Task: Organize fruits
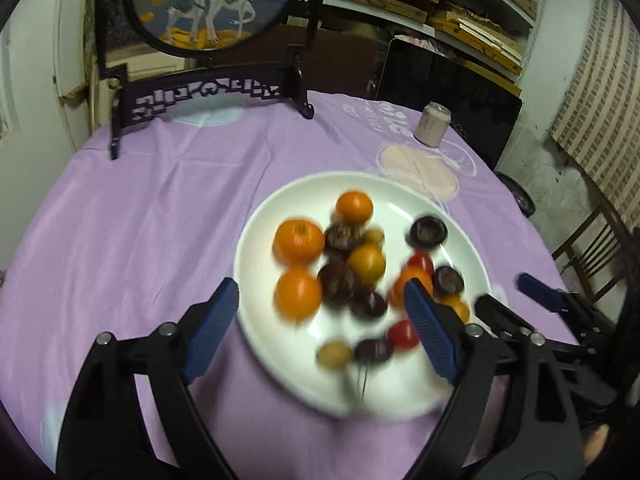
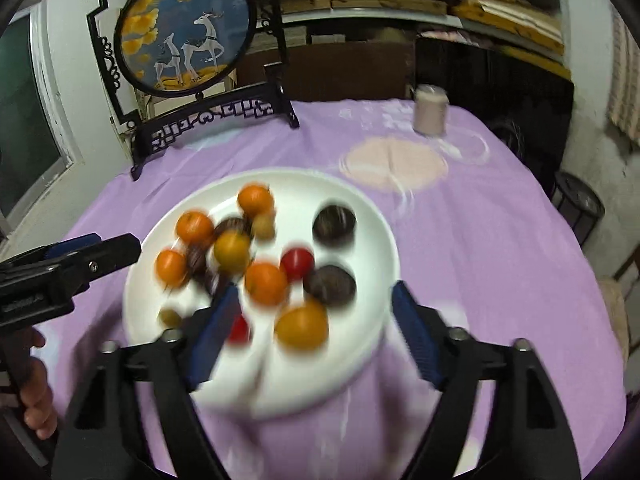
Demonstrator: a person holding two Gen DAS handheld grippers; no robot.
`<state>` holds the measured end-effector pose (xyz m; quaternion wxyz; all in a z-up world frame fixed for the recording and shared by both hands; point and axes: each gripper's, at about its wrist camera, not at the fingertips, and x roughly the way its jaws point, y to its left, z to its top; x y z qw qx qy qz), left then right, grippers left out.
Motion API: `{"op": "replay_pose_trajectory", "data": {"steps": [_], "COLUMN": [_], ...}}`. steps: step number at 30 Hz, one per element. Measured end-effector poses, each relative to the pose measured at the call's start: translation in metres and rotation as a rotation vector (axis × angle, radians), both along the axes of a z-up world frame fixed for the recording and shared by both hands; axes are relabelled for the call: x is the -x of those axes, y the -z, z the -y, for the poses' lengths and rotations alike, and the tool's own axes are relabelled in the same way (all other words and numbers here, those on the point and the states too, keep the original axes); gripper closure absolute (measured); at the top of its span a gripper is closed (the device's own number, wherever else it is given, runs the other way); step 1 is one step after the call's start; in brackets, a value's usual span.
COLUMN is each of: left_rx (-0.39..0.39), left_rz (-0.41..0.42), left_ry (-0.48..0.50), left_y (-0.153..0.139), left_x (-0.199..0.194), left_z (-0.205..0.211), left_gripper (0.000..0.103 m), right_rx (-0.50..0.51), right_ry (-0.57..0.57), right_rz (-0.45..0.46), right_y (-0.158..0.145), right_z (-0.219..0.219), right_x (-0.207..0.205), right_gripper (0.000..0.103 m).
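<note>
A white plate (image 1: pixel 280 344) sits on the purple tablecloth and holds several fruits: oranges (image 1: pixel 299 241), dark purple fruits (image 1: pixel 428 232), red tomatoes (image 1: pixel 403 334) and small green ones (image 1: pixel 334 354). The plate also shows in the right wrist view (image 2: pixel 372 216). My left gripper (image 1: pixel 322 320) is open and empty above the plate's near left part. My right gripper (image 2: pixel 316 312) is open and empty above the plate's near right part, over a yellow-orange fruit (image 2: pixel 302 326). The right gripper shows at the right of the left wrist view (image 1: pixel 516 300), the left one at the left of the right wrist view (image 2: pixel 92 248). Both views are blurred.
A black stand with a round deer picture (image 1: pixel 212 0) is at the table's back left. A pale can (image 1: pixel 432 124) stands at the back right beside a pink round print (image 1: pixel 420 170). Shelves with boards (image 1: pixel 460 8) line the wall. A wooden chair (image 1: pixel 592 248) is at the right.
</note>
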<state>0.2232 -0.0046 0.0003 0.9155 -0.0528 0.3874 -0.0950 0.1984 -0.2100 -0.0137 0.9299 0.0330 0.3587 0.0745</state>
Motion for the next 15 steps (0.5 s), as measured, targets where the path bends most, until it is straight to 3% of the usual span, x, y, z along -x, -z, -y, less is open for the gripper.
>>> {"op": "replay_pose_trajectory", "data": {"steps": [2,8,15], "left_rx": [-0.001,-0.107,-0.122], "left_rz": [0.022,0.065,0.084], "left_ry": [0.009,0.066,0.077], "left_y": [0.0,-0.005,-0.011], "left_x": [0.032,0.112,0.143], "left_z": [-0.002,0.013,0.018], "left_gripper": [0.008,0.002,0.002], "right_rx": [0.003,0.07,0.064], "right_ry": [0.014,0.034,0.009], "right_rz": [-0.005,-0.094,-0.079], "right_y": [0.003,0.018,0.012], "right_z": [0.006,0.0,-0.012], "right_x": [0.03,0.084,0.107], "right_gripper": [0.004,0.003,0.003]}}
